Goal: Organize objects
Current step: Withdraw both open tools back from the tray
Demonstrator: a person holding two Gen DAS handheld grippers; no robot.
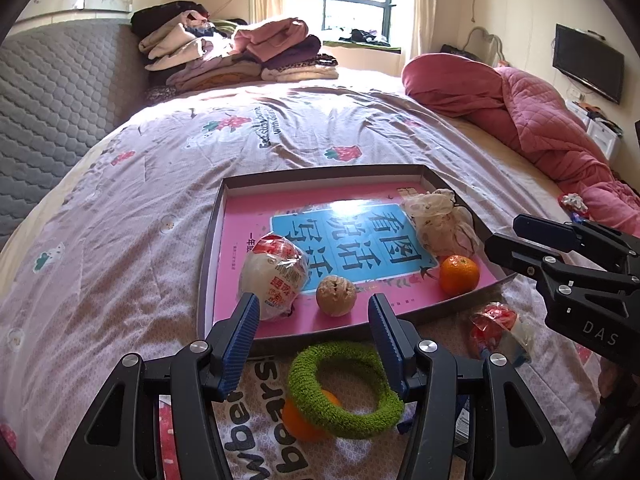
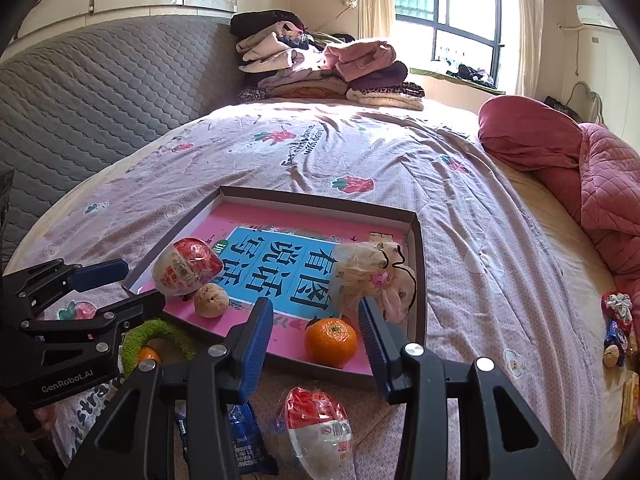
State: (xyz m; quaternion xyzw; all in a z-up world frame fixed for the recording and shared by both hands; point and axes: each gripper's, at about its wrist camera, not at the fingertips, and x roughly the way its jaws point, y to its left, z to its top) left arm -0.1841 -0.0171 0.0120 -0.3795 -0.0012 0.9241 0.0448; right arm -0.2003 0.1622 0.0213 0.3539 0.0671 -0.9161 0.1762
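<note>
Sunlit bedroom: a bed under a pink quilt printed with strawberries and "strawberries with bears", folded clothes by the window, a television on the wall. Ahead of both grippers lies a shallow box lined with a pink book reading 看图说话写话. Left gripper, marked GenRobot.AI, is wide open and empty above a green ring; the right gripper, marked DAS, gapes empty just behind a tangerine inside the box. A wrapped bun lies beneath it.

A pink-and-blue tray holds an orange mandarin; the ring is green.
</note>
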